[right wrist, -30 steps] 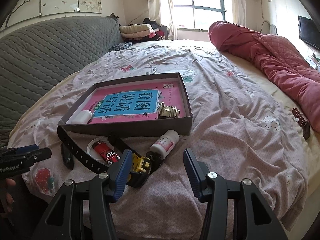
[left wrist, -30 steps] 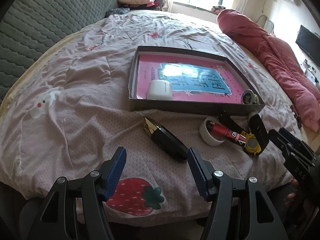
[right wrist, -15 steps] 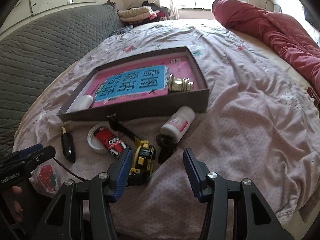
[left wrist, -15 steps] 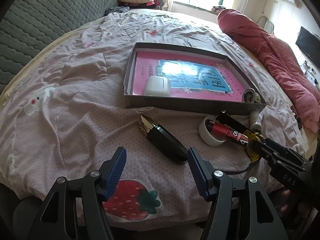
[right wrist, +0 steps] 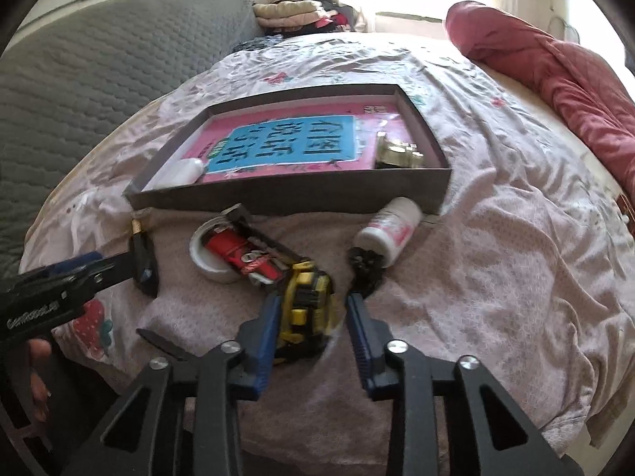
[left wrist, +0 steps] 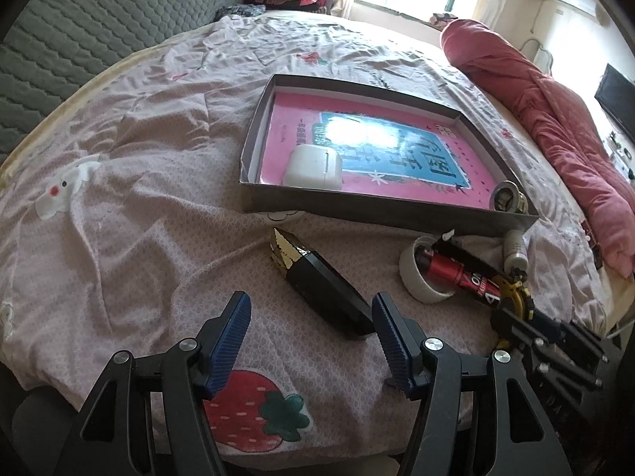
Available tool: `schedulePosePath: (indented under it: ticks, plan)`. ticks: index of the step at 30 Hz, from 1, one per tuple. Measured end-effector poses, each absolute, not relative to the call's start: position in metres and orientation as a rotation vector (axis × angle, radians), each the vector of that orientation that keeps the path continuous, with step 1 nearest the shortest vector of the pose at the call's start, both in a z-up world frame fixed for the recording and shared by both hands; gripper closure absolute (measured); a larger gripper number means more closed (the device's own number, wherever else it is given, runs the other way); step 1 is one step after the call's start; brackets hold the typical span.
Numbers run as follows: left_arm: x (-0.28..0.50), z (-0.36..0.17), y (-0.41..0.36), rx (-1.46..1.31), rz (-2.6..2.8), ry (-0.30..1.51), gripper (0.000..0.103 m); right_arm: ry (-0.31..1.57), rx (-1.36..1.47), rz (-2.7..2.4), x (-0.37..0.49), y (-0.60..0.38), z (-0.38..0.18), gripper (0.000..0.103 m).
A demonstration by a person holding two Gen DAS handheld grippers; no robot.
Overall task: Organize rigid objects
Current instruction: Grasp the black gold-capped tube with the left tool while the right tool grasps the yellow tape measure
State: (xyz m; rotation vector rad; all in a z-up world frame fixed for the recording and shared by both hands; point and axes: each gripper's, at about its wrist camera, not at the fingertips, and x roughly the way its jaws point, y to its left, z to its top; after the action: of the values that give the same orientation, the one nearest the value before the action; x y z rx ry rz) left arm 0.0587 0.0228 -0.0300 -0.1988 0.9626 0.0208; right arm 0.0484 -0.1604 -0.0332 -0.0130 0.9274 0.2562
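A yellow and black tape measure [right wrist: 305, 301] lies on the bedsheet between the jaws of my right gripper [right wrist: 312, 299]. The jaws are closing; the left pad [right wrist: 266, 329] is against the tape measure, while a small gap shows at the right pad. My left gripper [left wrist: 310, 297] stands open and holds nothing, with the end of a black case with a gold tip [left wrist: 321, 289] just ahead of its jaws. A grey box [left wrist: 377, 210] holds a pink book, a white earbud case [left wrist: 313, 166] and a brass fitting [left wrist: 508, 198].
In front of the box lie a white tape roll [right wrist: 206, 254], a red battery [right wrist: 234, 250], a black strap [right wrist: 258, 234] and a white bottle [right wrist: 391, 230]. A red quilt [right wrist: 563, 71] runs along the right. A grey headboard [right wrist: 79, 67] stands at the left.
My right gripper moved forward and down over the tape measure, and its jaws narrowed around it. The left gripper stayed open and almost in place.
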Motion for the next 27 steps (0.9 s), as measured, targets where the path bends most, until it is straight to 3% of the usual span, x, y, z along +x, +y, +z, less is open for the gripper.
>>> schedulePosePath:
  ticks: [18,23,27]
  plan:
    - [0.102,-0.057,0.007,-0.234,0.191,1.077,0.039,0.933,-0.018,0.254,0.051,-0.160,-0.037,0.076]
    - [0.099,-0.057,0.015,-0.227,0.174,1.079,0.059,0.932,-0.013,0.260,0.050,-0.160,-0.037,0.076]
    - [0.093,-0.055,0.027,-0.248,0.127,1.090,0.078,0.928,-0.007,0.259,0.051,-0.163,-0.035,0.083]
